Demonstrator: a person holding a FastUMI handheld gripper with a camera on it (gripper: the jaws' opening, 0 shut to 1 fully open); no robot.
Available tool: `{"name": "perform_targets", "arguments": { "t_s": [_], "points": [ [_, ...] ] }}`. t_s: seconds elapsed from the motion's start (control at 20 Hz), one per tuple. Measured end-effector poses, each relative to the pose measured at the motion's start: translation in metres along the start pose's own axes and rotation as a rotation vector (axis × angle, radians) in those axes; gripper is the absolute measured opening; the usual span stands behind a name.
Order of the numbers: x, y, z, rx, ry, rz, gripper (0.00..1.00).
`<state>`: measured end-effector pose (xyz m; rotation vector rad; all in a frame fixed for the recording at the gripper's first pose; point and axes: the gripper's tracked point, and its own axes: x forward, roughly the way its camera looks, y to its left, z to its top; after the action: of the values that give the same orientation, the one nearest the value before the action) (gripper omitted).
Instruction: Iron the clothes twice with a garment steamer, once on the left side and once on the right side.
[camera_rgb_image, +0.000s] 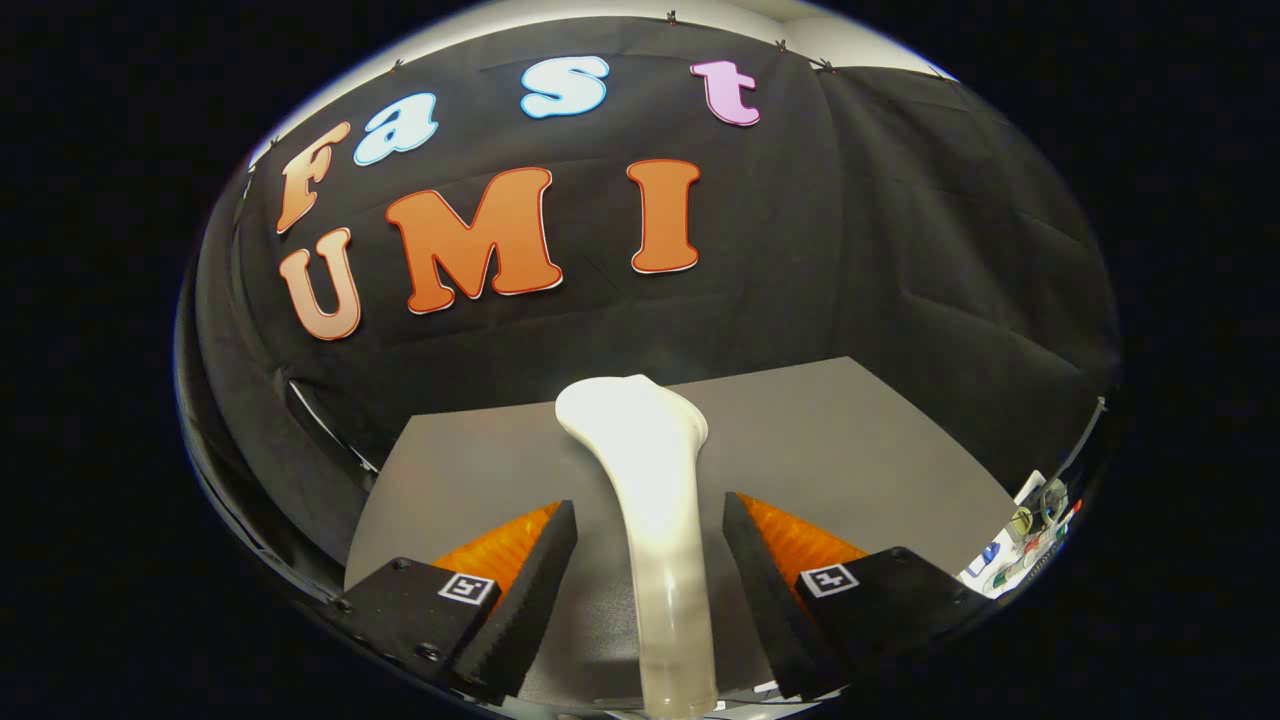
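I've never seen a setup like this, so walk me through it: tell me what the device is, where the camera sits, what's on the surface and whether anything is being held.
This is a hand-held tool, not a robot arm: a person carries a two-finger gripper, and the camera rides on it, looking forward along the fingers. That is why the picture is rounded and bent like a fisheye.

The two wedge shapes at the bottom are its fingers, spread apart. Between them runs a white garment steamer, its handle near the camera and its wider head pointing away. Gaps show on both sides of the handle, so the fingers are not pressing on it.

Under it lies a grey table. Behind stands the booth's black cloth wall. Small blurred items sit beyond the table's corner.
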<state>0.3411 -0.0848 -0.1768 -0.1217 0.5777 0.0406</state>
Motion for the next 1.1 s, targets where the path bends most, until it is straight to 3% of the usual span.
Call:
{"name": "perform_targets", "arguments": {
  "t_s": [0.4,0.85,1.1],
  "points": [
    [0.011,-0.001,-0.016,-0.011,0.053,-0.002,0.79],
    [0.015,-0.010,-0.025,-0.002,0.103,-0.008,0.51],
    [0.005,-0.013,-0.018,0.052,0.082,0.017,0.45]
  ]
}}
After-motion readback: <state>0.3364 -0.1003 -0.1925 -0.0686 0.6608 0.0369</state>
